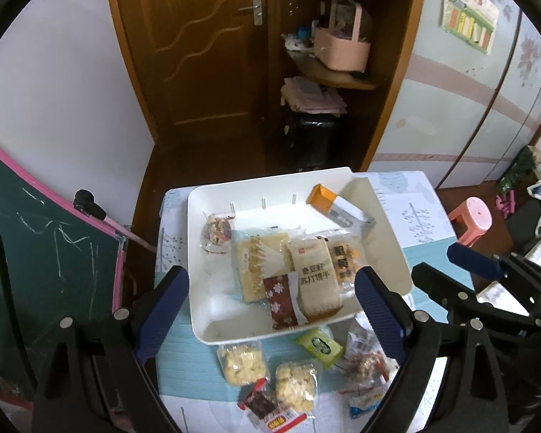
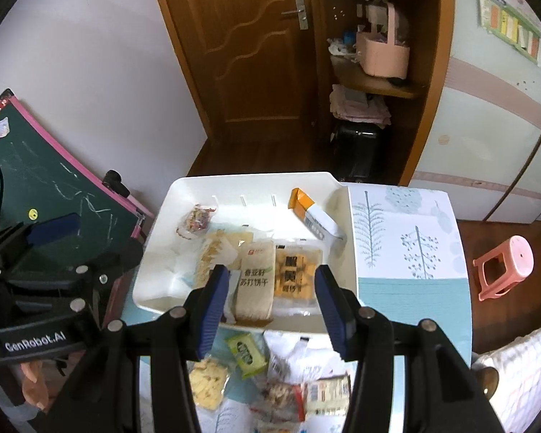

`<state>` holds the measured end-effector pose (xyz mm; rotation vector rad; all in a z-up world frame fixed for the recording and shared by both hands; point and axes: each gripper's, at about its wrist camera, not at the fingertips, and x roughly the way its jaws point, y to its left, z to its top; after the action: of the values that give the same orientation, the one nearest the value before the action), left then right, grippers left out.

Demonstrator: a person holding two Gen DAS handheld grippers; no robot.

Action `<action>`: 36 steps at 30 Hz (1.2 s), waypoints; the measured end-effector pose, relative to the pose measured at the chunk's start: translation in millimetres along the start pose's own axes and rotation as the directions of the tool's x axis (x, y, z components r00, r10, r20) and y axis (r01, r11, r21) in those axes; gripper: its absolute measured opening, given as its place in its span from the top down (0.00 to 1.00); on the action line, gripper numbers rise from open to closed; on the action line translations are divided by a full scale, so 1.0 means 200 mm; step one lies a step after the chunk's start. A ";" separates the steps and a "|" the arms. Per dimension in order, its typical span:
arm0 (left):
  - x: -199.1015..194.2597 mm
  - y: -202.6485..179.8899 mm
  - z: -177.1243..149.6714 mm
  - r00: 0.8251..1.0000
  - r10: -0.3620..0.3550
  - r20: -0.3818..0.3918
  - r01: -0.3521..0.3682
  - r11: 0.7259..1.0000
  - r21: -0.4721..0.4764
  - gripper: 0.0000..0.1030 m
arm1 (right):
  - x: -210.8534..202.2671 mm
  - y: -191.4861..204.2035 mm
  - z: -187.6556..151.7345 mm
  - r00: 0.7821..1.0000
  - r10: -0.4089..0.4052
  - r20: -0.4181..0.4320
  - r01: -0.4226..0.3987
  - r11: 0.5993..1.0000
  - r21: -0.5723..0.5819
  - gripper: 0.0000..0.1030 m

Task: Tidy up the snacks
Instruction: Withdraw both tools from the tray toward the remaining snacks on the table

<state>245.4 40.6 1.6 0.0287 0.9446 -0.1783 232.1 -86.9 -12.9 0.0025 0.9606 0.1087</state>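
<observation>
White plastic tray [image 1: 198, 252] sits on the small table [image 1: 407, 195], holding a beige cracker packet [image 1: 317, 281], an orange-and-white box [image 1: 337, 207] and several other wrapped snacks. More packets, a green one [image 1: 319, 347] among them, lie on the table just in front of it. Left gripper [image 1: 270, 310] and right gripper [image 2: 270, 310] both hover spread wide, empty, above the tray's near edge.

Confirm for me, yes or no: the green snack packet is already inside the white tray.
No: the green snack packet lies on the tablecloth just outside the near rim of the white tray.
</observation>
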 end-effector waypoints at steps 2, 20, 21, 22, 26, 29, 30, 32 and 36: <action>-0.06 0.00 -0.05 1.000 -0.016 0.013 0.016 1.000 0.002 0.10 | -0.05 0.01 -0.04 1.000 0.002 0.006 -0.002 1.000 0.007 0.51; -0.05 0.09 -0.67 0.994 -0.069 -0.088 0.070 0.998 0.008 0.10 | -0.20 -0.02 -0.59 0.995 -0.046 -0.084 0.051 0.997 0.055 0.43; -0.01 0.10 -0.71 0.991 -0.065 -0.118 0.065 0.998 -0.006 0.10 | -0.18 -0.03 -0.62 0.994 -0.044 -0.102 0.051 0.997 0.064 0.43; 0.03 0.11 -0.75 0.987 -0.065 -0.144 0.063 0.998 -0.020 0.10 | -0.15 -0.04 -0.66 0.992 -0.040 -0.123 0.050 0.996 0.077 0.43; 0.16 0.16 -0.87 0.973 -0.061 -0.223 0.045 0.996 -0.075 0.10 | -0.01 -0.09 -0.80 0.977 -0.032 -0.213 0.061 0.989 0.135 0.43; 0.26 0.20 -0.94 0.960 -0.069 -0.272 0.036 0.992 -0.124 0.10 | 0.11 -0.13 -0.91 0.961 -0.017 -0.277 0.074 0.978 0.194 0.43; 0.29 0.20 -0.95 0.957 -0.070 -0.282 0.032 0.990 -0.138 0.10 | 0.15 -0.15 -0.93 0.956 -0.010 -0.294 0.077 0.973 0.217 0.43; 0.35 0.23 -0.99 0.949 -0.071 -0.309 0.016 0.985 -0.174 0.10 | 0.22 -0.19 -0.99 0.943 0.010 -0.332 0.088 0.956 0.278 0.43; 0.46 0.27 -1.02 0.932 -0.091 -0.352 0.000 0.968 -0.252 0.10 | 0.35 -0.28 -1.09 0.917 0.088 -0.389 0.092 0.902 0.423 0.43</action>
<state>143.8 101.1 -195.5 -0.1985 1.3316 -0.0973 98.3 -145.4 -198.8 0.4075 1.3819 -0.1164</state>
